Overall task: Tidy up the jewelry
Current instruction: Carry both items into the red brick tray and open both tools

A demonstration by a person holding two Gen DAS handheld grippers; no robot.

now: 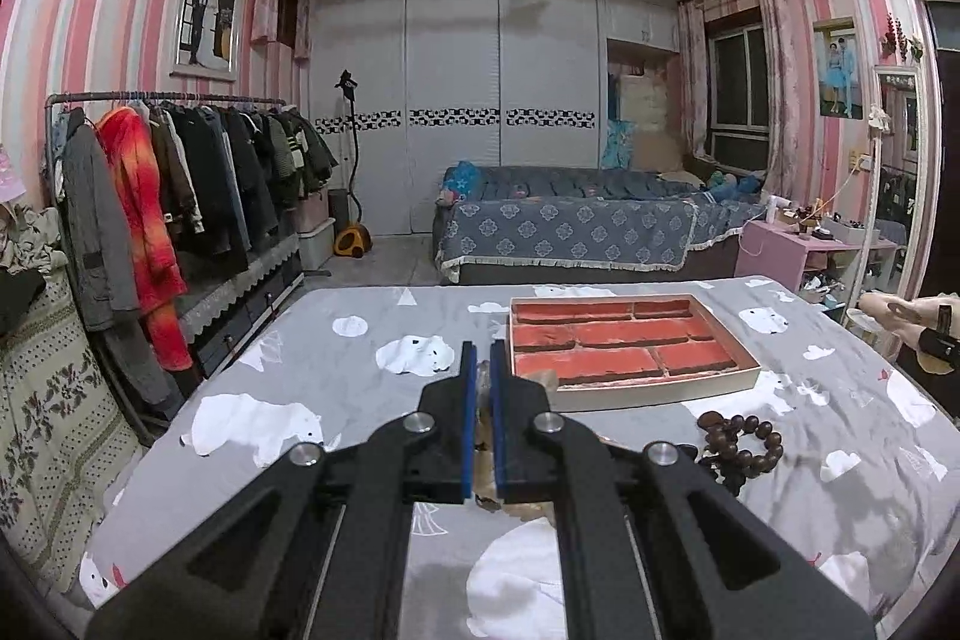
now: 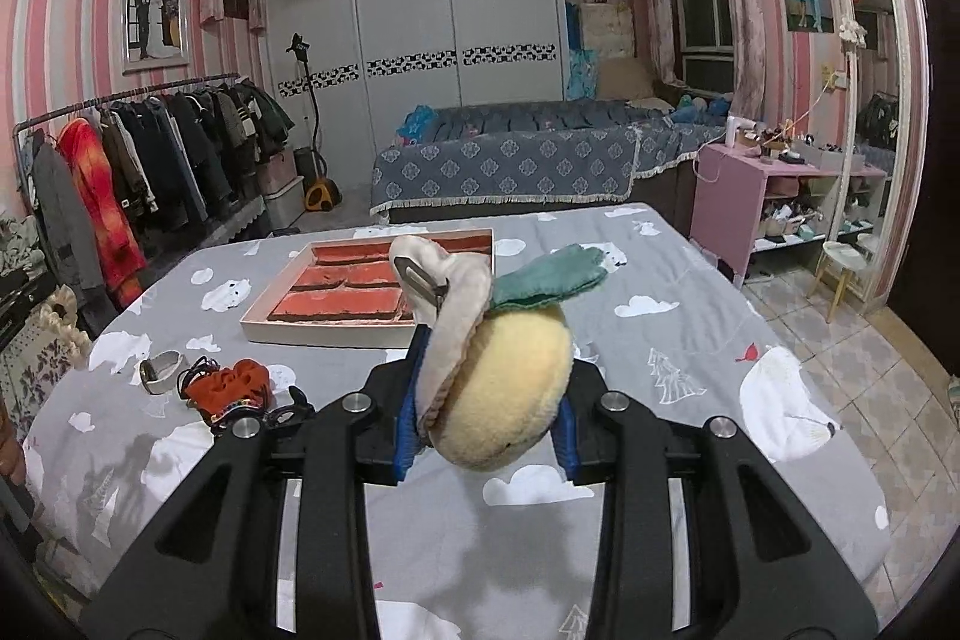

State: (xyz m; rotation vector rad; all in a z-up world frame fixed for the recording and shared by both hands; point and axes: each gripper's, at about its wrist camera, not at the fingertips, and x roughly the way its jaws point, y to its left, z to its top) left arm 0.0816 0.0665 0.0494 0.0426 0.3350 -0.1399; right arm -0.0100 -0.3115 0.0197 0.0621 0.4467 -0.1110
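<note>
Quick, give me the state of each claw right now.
Left claw: nearly shut on a thin, pale item; what it is cannot be told.
Right claw: shut on a yellow plush fruit clip with a green leaf.

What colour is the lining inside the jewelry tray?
Red lining in a cream-rimmed jewelry tray; the left wrist view shows it best.

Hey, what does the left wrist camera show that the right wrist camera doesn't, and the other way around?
Only the left wrist view shows the dark wooden bead bracelet on the bedsheet and the left gripper, closed on a thin translucent item that is hard to identify. Only the right wrist view shows the right gripper clamping a yellow plush fruit clip, plus a white bangle and an orange scrunchie with other tangled pieces. Both show the red-lined jewelry tray with no jewelry visible in its compartments.
</note>
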